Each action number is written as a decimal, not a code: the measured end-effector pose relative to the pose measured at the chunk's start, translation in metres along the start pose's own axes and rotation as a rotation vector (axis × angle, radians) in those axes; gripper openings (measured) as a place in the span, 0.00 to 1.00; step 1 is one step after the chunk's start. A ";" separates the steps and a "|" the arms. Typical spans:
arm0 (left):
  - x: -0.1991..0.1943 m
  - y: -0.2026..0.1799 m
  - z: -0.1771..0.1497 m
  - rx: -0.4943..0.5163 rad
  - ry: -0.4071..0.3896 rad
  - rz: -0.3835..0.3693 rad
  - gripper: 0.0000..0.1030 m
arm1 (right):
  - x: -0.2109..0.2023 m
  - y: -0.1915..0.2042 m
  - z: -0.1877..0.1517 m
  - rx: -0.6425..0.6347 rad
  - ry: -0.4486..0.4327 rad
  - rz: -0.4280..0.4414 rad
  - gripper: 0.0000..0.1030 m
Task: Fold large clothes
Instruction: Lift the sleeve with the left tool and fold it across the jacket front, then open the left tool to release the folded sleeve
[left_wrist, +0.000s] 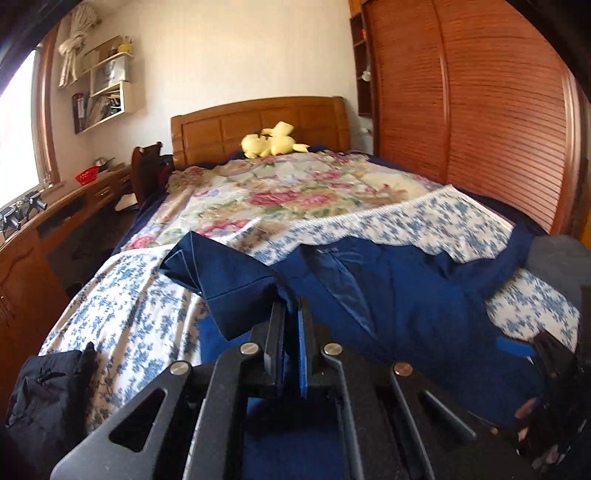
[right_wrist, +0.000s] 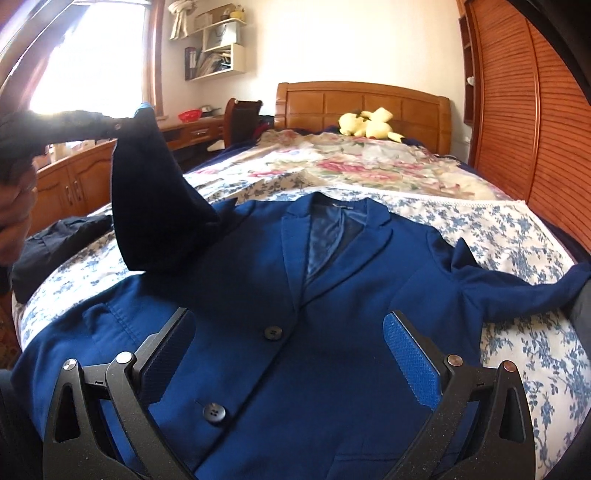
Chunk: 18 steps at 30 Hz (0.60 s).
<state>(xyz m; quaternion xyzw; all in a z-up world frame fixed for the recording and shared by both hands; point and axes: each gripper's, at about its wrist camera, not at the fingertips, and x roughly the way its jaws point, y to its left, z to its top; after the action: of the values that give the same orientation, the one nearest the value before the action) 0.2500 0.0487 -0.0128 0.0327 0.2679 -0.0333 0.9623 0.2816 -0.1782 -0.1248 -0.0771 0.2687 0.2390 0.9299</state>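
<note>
1. Nearest the right wrist camera, the black right gripper with blue textured pads is seen with its jaws spread wide and nothing between them; it is held over the buttoned front of the navy blue blazer.
2. That blazer is laid face up on the bed, which is covered by a white sheet with a blue flower print; its collar is pointed toward 12 o'clock and two dark round buttons are shown down its front.
3. One blazer sleeve is stretched flat toward 3 o'clock, off the edge of the view.
4. At 10 o'clock in the right wrist view, the other sleeve is lifted off the bed, its cuff end pinched by the black left gripper.
5. In the left wrist view, the left gripper's jaws are seen closed tight on the dark blue sleeve cloth, which is folded over toward 11 o'clock.
6. A crumpled black garment is placed at 8 o'clock on the bed's edge.
7. At 12 o'clock, a floral quilt in pink and cream, a yellow plush toy and a wooden headboard are visible.
8. A slatted wooden wardrobe is seen at 2 o'clock.
</note>
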 end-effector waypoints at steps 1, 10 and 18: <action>-0.001 -0.003 -0.002 -0.002 0.004 -0.006 0.02 | 0.000 0.000 -0.001 -0.002 0.003 0.000 1.00; -0.016 -0.010 -0.037 -0.036 0.046 -0.047 0.06 | 0.004 -0.002 -0.013 -0.003 0.045 0.007 1.00; -0.031 0.006 -0.082 -0.088 0.042 -0.062 0.27 | 0.014 0.013 -0.026 -0.045 0.094 0.050 1.00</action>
<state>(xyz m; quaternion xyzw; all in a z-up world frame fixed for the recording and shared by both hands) 0.1813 0.0623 -0.0667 -0.0172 0.2901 -0.0505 0.9555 0.2732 -0.1681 -0.1548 -0.1022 0.3086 0.2642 0.9080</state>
